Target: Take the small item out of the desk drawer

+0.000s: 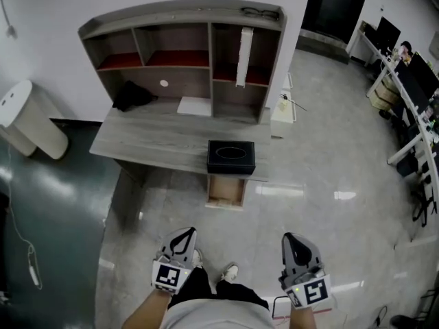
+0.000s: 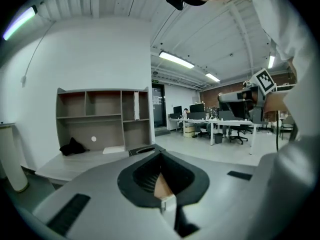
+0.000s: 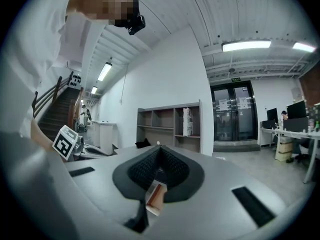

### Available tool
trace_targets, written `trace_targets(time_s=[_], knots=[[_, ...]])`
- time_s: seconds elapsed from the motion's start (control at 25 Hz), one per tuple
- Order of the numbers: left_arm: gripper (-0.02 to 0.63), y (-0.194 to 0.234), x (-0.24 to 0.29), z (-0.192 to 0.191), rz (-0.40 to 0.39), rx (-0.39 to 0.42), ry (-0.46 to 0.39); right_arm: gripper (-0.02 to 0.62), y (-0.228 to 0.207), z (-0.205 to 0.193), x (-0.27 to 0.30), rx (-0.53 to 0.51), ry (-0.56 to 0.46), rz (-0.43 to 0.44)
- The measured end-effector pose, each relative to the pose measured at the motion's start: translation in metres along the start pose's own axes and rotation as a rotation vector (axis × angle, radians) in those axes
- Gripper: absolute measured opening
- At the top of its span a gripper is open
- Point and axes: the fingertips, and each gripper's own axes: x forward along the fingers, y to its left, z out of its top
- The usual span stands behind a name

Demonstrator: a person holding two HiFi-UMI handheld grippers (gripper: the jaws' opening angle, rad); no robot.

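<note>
Far left, a white bin (image 1: 27, 118) stands on the floor beside the table (image 1: 151, 142). On the table, under the shelves (image 1: 185, 53), a black cloth (image 1: 134, 96) lies with a white sheet (image 1: 194, 106) to its right. Further right, a black box (image 1: 231, 157) sits at the table's near edge. The drawer (image 1: 226, 190) stands pulled out just below it. The small item can't be made out inside the drawer from where you stand, well apart from the table. Your left claw (image 1: 184, 234) is closed tight on nothing and points toward the table. Your right claw (image 1: 288, 238) is also pressed together and empty. A row of monitors (image 1: 411, 74) lines the far right.
</note>
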Motion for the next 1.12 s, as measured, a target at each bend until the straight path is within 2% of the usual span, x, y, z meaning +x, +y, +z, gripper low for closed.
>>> trace_targets(time_s=[0.28,0.48,0.64,0.84,1.12], knots=[[0.018,0.016,0.054,-0.045,-0.095,0.045,0.099,0.021,0.015,-0.026,0.033,0.017,0.089,-0.013],[0.021,0.012,0.101,-0.09,-0.2,0.131,0.193,0.021,0.017,-0.052,0.05,0.034,0.128,-0.03],[0.086,0.003,0.143,-0.137,-0.282,0.196,0.283,0.021,0.011,-0.078,0.057,0.051,0.151,-0.042],[0.121,-0.013,0.181,-0.203,-0.397,0.337,0.42,0.021,0.004,-0.116,0.057,0.089,0.216,-0.076],[0.16,-0.03,0.23,-0.279,-0.505,0.571,0.565,0.021,-0.009,-0.157,0.054,0.121,0.247,-0.105]])
